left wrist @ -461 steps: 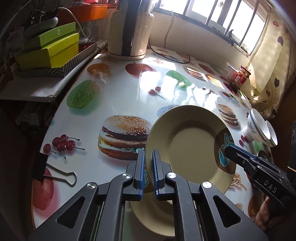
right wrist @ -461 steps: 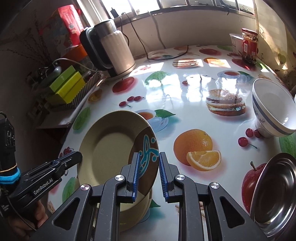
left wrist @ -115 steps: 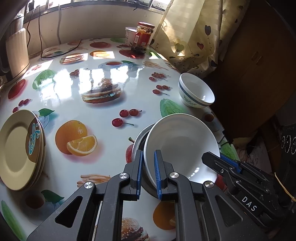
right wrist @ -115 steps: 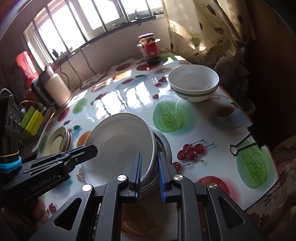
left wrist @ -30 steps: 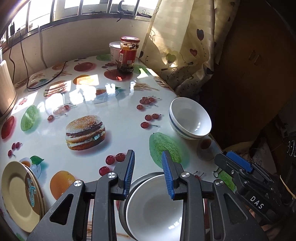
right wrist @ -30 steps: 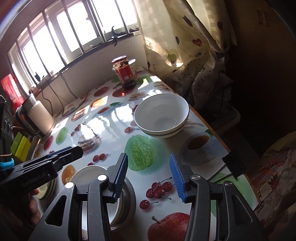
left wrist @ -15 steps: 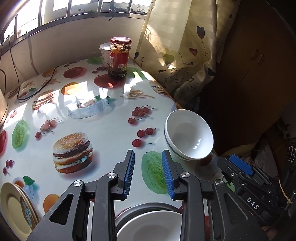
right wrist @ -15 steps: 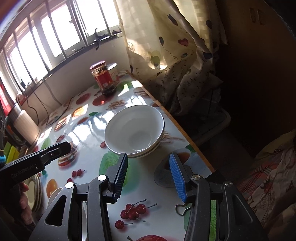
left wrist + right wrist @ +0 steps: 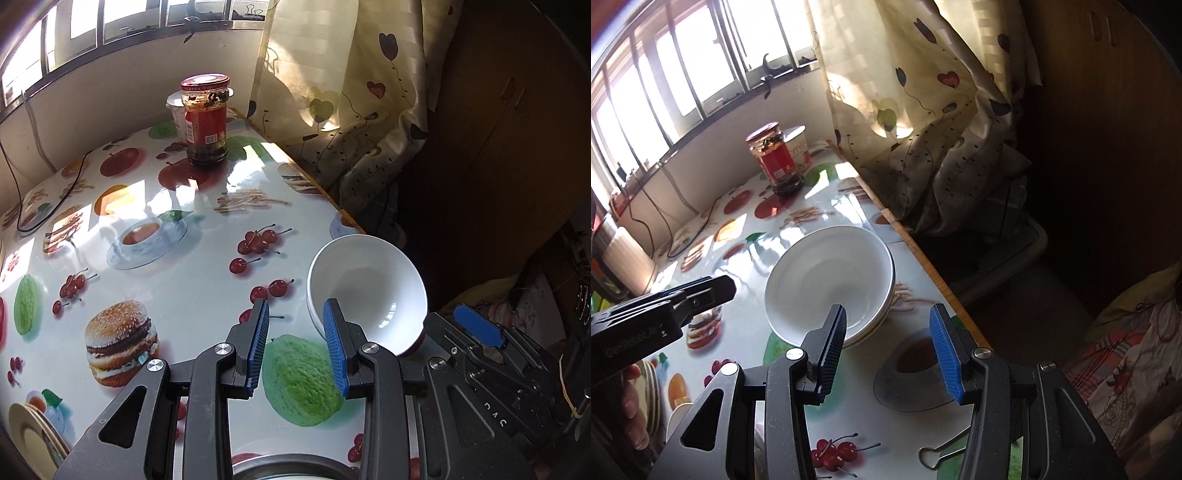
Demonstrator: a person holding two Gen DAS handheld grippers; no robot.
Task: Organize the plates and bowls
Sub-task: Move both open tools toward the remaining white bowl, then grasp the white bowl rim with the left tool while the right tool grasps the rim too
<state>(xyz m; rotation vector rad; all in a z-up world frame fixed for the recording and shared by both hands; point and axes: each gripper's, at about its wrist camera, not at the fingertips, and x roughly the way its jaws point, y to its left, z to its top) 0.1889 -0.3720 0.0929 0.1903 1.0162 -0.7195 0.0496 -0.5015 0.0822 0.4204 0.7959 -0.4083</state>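
A stack of white bowls (image 9: 369, 291) sits near the table's right edge; it also shows in the right wrist view (image 9: 831, 280). My left gripper (image 9: 297, 347) is open and empty, its right finger just in front of the bowls' near rim. My right gripper (image 9: 888, 345) is open and empty, its left finger over the bowls' near rim. The steel dish with a white plate (image 9: 291, 469) is at the bottom edge under the left gripper. Tan plates (image 9: 33, 439) are stacked at the lower left.
A red-lidded jar (image 9: 205, 120) and a white tub (image 9: 798, 149) stand at the far end by the curtain (image 9: 343, 110). A black cable (image 9: 44, 173) runs along the far left. A binder clip (image 9: 942, 454) lies near the front right edge.
Both grippers have moved forward and closer to the white bowls, which are now larger in both views. The steel dish and the tan plates have slipped toward the bottom edge.
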